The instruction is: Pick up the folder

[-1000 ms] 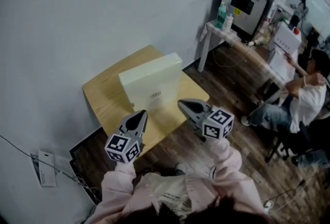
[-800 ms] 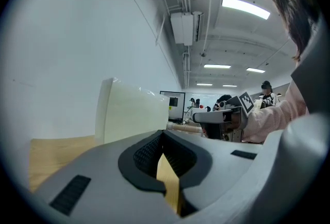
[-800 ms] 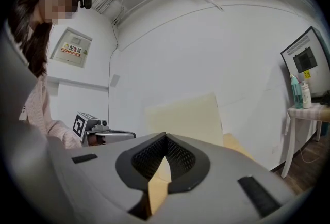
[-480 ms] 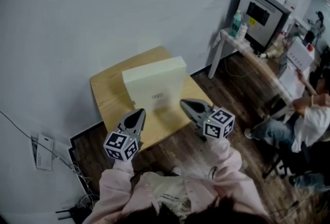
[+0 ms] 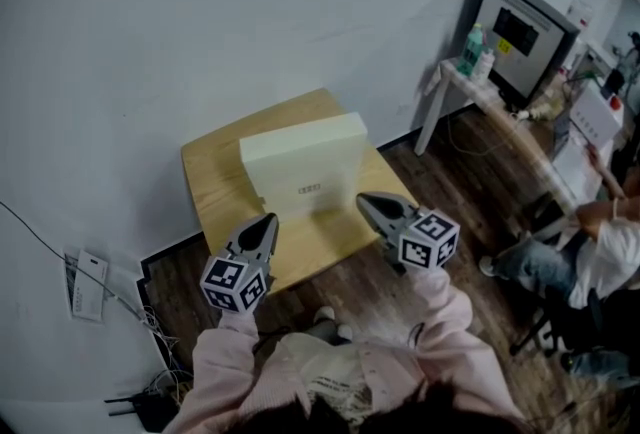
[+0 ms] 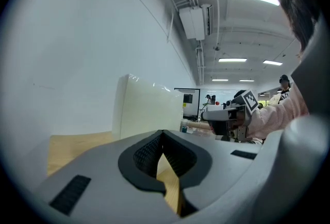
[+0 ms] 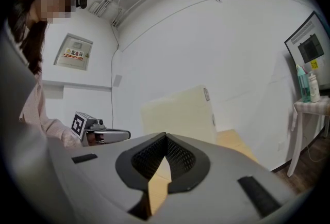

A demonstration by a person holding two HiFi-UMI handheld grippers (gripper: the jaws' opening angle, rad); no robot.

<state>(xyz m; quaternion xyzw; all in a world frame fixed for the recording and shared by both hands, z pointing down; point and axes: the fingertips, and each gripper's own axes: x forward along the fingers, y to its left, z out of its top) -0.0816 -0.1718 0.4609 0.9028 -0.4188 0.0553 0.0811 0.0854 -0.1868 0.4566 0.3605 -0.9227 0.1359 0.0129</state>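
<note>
The folder [image 5: 305, 162] stands on the table [image 5: 215, 197], not picked up yet. The left gripper [image 5: 266, 225] and right gripper [image 5: 370, 205] are near it, jaws pressed together, holding nothing.

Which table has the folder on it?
The wooden table in the middle; the folder stands on it. The white table at the right holds bottles.

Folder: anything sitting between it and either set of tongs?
Nothing visible. The folder stands upright on the wooden table, with nothing else on it. The left tongs and right tongs are both shut and empty, short of the folder on its near side, with only bare tabletop in the gap.
</note>
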